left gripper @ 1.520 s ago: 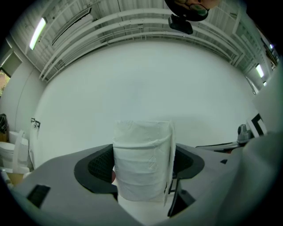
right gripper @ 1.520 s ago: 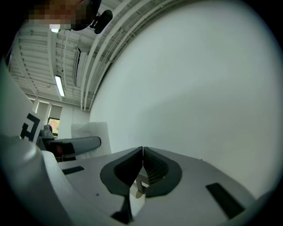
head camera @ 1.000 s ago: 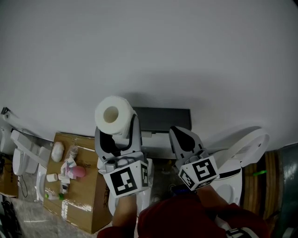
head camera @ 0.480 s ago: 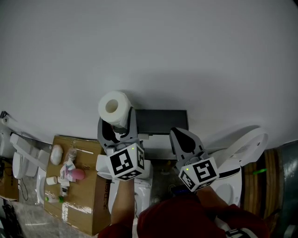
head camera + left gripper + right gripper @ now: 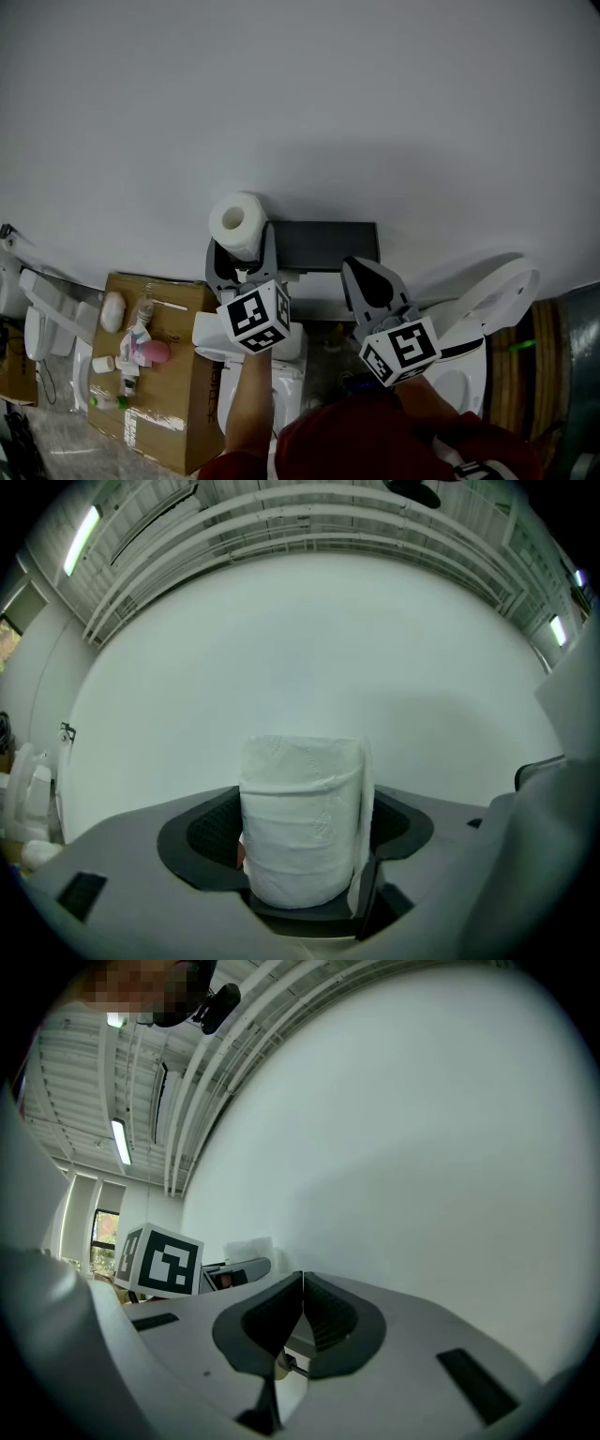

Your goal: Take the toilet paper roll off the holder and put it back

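Tissue wound round a hollow core makes the toilet paper roll (image 5: pixel 302 822) light, soft and easy to crush, so I judge it needs only a modest squeeze across its curved sides. The outer layers will give and slide a little. A loose sheet end (image 5: pixel 364 789) hangs down one side and could unwind if it snags.

The left hand-held gripper (image 5: pixel 302 855) is clamped on exactly those sides, its jaws set wide with the roll standing upright between the pads. In the head view the roll is off its mount, held close to the white wall (image 5: pixel 300 112) just left of a dark rectangular fitting (image 5: pixel 323 244). That fitting is probably the holder, though the view is too dim to be sure.

The right hand-held gripper (image 5: pixel 302 1307) has its jaws pressed together with nothing between them.

By count there is one roll, one likely holder and two hand-held grippers. One cardboard box (image 5: pixel 178 412) with small items on top sits lower left.
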`<state>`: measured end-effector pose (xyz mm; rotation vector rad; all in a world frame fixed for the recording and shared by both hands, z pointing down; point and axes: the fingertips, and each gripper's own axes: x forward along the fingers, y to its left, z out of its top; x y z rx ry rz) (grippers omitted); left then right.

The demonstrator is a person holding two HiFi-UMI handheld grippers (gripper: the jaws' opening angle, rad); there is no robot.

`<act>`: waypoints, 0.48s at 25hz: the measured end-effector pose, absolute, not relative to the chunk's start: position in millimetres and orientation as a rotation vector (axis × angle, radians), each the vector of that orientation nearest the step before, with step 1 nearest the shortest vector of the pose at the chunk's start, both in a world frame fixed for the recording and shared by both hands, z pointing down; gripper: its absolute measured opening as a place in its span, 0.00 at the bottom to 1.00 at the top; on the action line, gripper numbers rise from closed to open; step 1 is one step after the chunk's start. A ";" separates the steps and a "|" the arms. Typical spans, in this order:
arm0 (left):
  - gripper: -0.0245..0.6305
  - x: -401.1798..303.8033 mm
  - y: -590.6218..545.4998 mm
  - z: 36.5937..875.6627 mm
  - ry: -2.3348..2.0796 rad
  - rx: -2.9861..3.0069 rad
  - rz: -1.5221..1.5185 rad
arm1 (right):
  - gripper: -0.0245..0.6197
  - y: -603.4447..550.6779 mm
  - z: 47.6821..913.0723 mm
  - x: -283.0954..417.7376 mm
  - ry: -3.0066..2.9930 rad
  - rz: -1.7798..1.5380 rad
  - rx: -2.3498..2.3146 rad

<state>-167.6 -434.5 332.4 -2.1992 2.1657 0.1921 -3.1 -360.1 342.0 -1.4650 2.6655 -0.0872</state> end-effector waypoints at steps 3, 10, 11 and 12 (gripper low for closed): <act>0.66 -167.3 -435.7 334.9 2.157 -2.171 0.164 | 0.07 -360.4 343.1 -6.4 2.675 -0.085 -1.457; 0.66 -166.5 -436.0 336.4 2.153 -2.155 0.145 | 0.07 -360.5 343.3 -9.2 2.674 -0.088 -1.450; 0.66 -166.7 -436.4 336.5 2.154 -2.156 0.143 | 0.07 -361.1 343.1 -9.4 2.671 -0.091 -1.451; 0.66 -166.9 -436.8 336.6 2.154 -2.158 0.141 | 0.07 -361.3 342.8 -9.9 2.671 -0.092 -1.451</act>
